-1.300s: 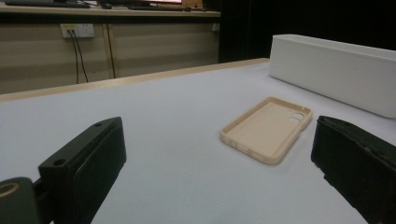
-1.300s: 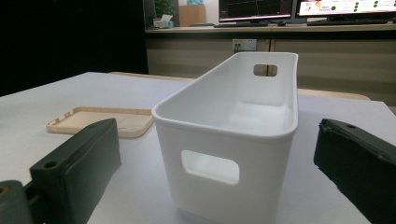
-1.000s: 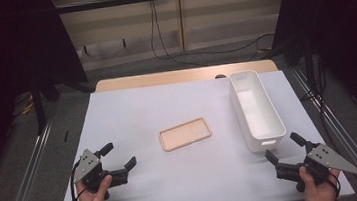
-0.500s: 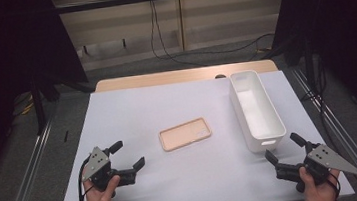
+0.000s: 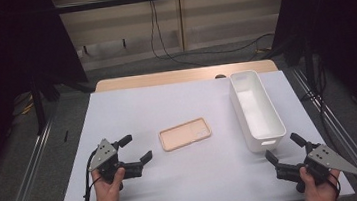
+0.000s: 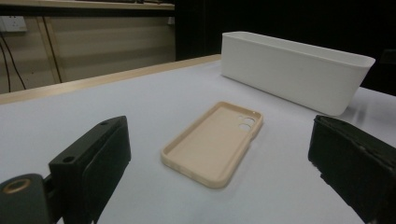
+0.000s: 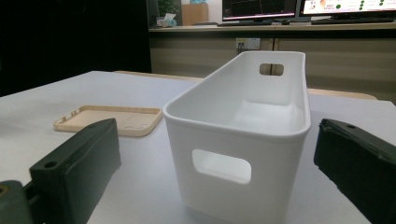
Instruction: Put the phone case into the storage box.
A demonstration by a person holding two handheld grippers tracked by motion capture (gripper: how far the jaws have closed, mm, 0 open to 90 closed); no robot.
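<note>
White table (image 5: 117, 112), phone case (image 5: 185, 133) lengthwise left-right

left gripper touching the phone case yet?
Apart. The high view shows bare table between the open left gripper and the phone case; in the left gripper view the case lies ahead of both jaws.

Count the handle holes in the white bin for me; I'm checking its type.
2: one in the white bin's near end wall, one in its far end wall.

Beige panelled wall (image 5: 124, 31), black curtains (image 5: 7, 73), grey carpeted floor (image 5: 32, 161), dangling cables (image 5: 156, 27).
</note>
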